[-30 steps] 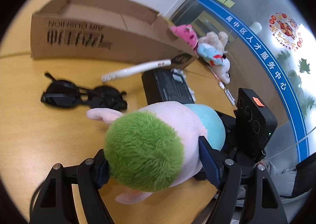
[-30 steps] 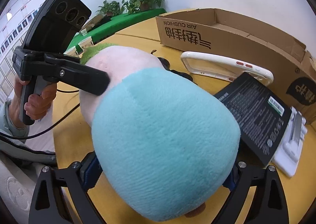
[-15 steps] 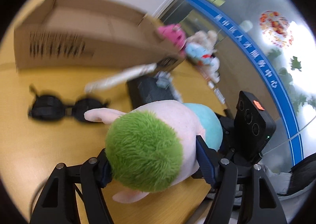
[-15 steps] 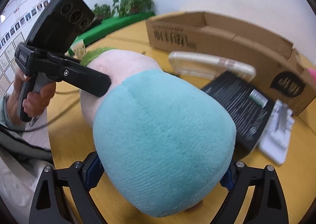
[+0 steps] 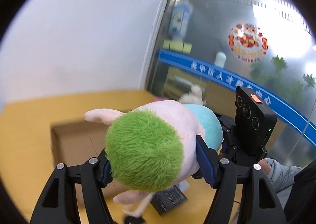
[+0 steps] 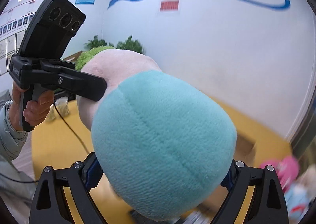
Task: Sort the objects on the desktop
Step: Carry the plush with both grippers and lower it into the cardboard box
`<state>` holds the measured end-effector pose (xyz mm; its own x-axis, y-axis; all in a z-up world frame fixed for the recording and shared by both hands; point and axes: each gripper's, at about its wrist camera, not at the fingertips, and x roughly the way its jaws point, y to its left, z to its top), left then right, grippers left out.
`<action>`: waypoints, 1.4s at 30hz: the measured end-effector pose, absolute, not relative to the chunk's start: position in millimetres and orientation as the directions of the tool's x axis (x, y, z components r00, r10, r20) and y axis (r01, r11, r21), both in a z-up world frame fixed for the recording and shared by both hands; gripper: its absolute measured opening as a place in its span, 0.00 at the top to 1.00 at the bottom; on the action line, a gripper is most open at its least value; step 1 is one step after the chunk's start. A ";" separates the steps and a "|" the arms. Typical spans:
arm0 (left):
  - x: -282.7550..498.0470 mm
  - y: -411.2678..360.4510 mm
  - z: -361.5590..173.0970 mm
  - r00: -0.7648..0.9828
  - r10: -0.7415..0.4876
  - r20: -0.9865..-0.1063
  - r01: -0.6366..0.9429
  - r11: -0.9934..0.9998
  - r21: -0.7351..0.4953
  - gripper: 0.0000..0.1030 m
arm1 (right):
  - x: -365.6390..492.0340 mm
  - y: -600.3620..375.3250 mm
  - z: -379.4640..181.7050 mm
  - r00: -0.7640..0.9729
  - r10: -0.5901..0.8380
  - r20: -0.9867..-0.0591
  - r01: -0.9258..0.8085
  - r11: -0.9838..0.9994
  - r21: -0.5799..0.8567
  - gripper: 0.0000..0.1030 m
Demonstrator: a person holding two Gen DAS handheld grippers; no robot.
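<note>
Left wrist view: plush toy [image 5: 158,143] is up off the desk, long axis running from left gripper [image 5: 154,162] — pinching the green head — to right gripper [image 6: 162,172], clamped on the teal end. Cardboard box [image 5: 79,141] lies below-left; left hand's nearer it.

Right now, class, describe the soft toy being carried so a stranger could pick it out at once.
Start at the yellow table with the open cardboard box. Above it, both tongs clamp one plush toy: the left tongs on its head, the right tongs on its body. Unlike the smaller toys at the table's edge, it has shaggy green hair, pink skin and a turquoise body.
</note>
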<state>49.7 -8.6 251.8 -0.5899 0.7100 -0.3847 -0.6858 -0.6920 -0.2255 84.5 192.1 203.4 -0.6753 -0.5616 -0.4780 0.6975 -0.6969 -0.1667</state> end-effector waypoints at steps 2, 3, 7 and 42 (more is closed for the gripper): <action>33.3 -14.8 277.4 -0.622 0.700 -0.350 -0.682 -0.705 -0.197 0.32 | 66.0 186.1 229.1 -0.688 -0.567 -0.454 0.697 -0.691 -0.192 0.10; 25.7 -16.9 286.8 -0.634 0.696 -0.337 -0.679 -0.710 -0.188 0.32 | 54.0 181.9 244.0 -0.693 -0.571 -0.441 0.697 -0.687 -0.206 0.10; -8.1 -33.4 317.6 -0.672 0.680 -0.294 -0.663 -0.729 -0.169 0.32 | 10.0 164.9 288.8 -0.702 -0.582 -0.412 0.701 -0.668 -0.250 0.10; -285.3 -75.8 37.4 -0.433 0.480 -0.763 -0.165 -0.874 -0.457 0.33 | -308.6 107.7 6.7 -0.303 -0.482 -0.822 0.649 -0.736 0.193 0.04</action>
